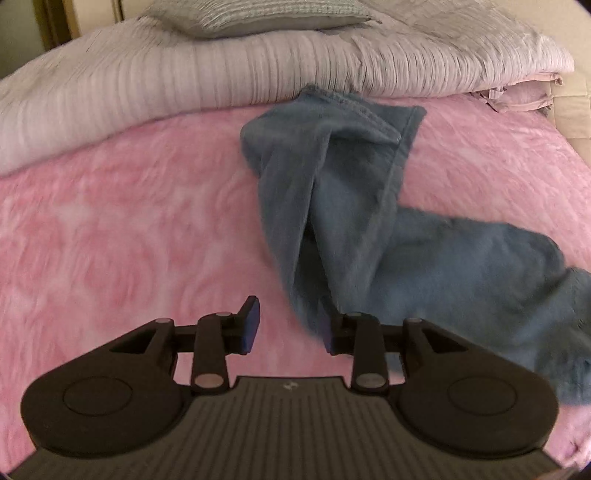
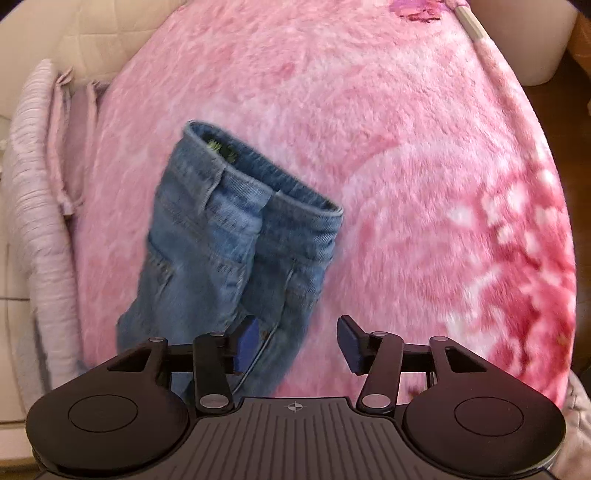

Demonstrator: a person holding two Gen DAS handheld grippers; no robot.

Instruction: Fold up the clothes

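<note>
A pair of blue jeans [image 1: 354, 206] lies crumpled on the pink fleece blanket [image 1: 140, 221], legs running away and to the right in the left wrist view. My left gripper [image 1: 290, 328] is open, its right finger at the near edge of the denim, nothing between the pads. In the right wrist view the jeans' waistband end [image 2: 236, 236] lies folded on the blanket [image 2: 406, 184]. My right gripper [image 2: 297, 345] is open and empty, its left finger over the denim's near edge.
A folded pale lilac quilt [image 1: 147, 92] with a grey pillow [image 1: 258, 14] lies across the far side of the bed. The quilt's edge [image 2: 33, 221] and a cream quilted bed surround [image 2: 92, 40] show at left in the right wrist view.
</note>
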